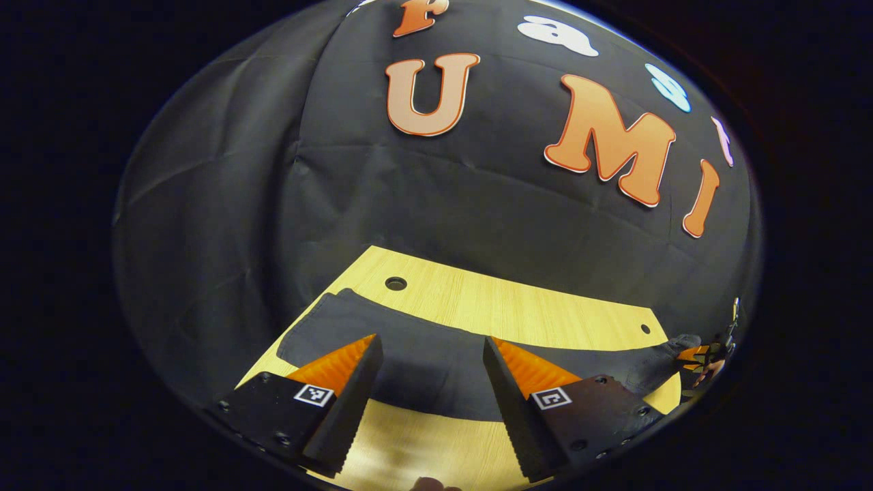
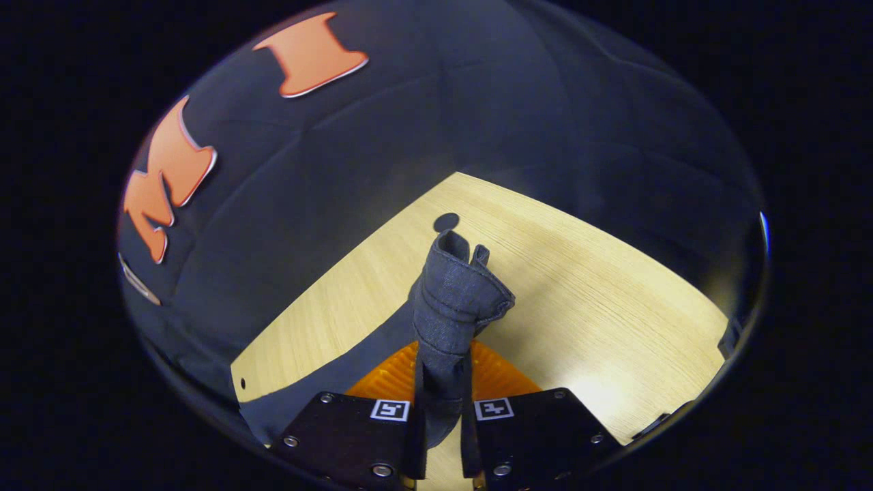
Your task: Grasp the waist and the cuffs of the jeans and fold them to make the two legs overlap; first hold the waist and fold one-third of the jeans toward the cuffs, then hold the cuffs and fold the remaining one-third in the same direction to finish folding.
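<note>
The left gripper [image 1: 432,351] hangs over the wooden table [image 1: 518,310], angled down, its fingers spread wide with nothing between them; the dark jeans [image 1: 423,368] lie flat beneath and beyond its tips. Far to its right the right gripper [image 1: 694,356] lifts one end of the fabric. The right gripper [image 2: 442,361] is clamped on a bunched fold of the jeans [image 2: 455,300], which stands up past its fingers.
</note>
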